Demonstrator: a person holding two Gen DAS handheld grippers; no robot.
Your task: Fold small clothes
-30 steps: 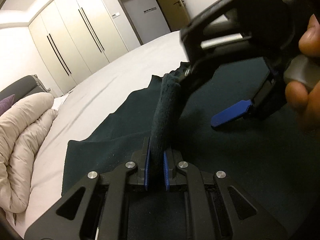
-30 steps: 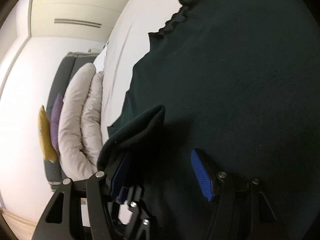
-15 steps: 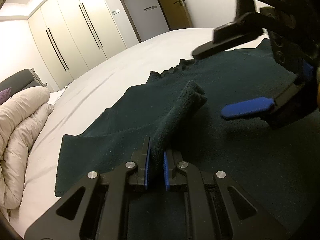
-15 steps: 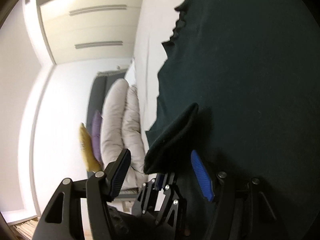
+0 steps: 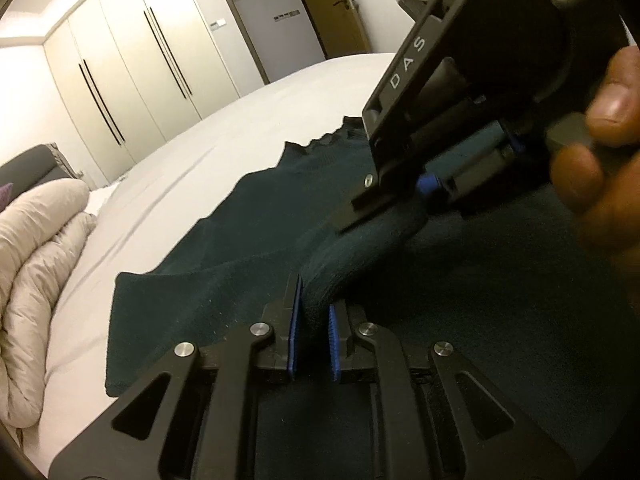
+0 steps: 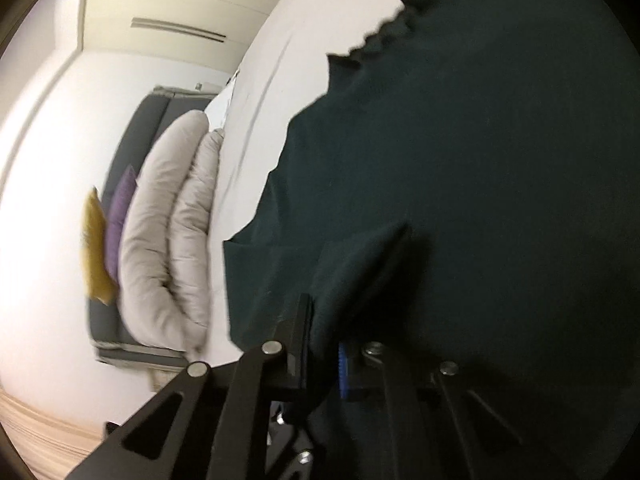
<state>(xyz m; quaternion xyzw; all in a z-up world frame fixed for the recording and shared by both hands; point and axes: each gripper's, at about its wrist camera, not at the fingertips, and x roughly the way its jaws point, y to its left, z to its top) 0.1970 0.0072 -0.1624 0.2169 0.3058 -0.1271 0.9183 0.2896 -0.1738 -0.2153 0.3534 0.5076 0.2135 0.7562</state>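
A dark green knit garment (image 5: pixel 240 260) lies spread on the white bed (image 5: pixel 180 184). My left gripper (image 5: pixel 314 300) is shut on a raised fold of its fabric (image 5: pixel 360 256). The other end of that fold is under my right gripper (image 5: pixel 394 204), held by a hand (image 5: pixel 600 160) at the upper right. In the right wrist view the right gripper (image 6: pixel 324 332) has its jaws closing, and the pads pinch the fold of the garment (image 6: pixel 480 160) between them. The scalloped edge (image 6: pixel 380 36) lies flat farther off.
A beige duvet (image 5: pixel 32 280) is bunched at the left of the bed, with a purple cushion (image 6: pixel 122 204) and a yellow cushion (image 6: pixel 94 248) against a grey headboard (image 6: pixel 132 128). Cream wardrobe doors (image 5: pixel 120 80) and a room door (image 5: pixel 328 8) stand behind.
The right gripper, open beside the raised fold before, has come onto its far end and closed on it. The left gripper has kept its grip and place.
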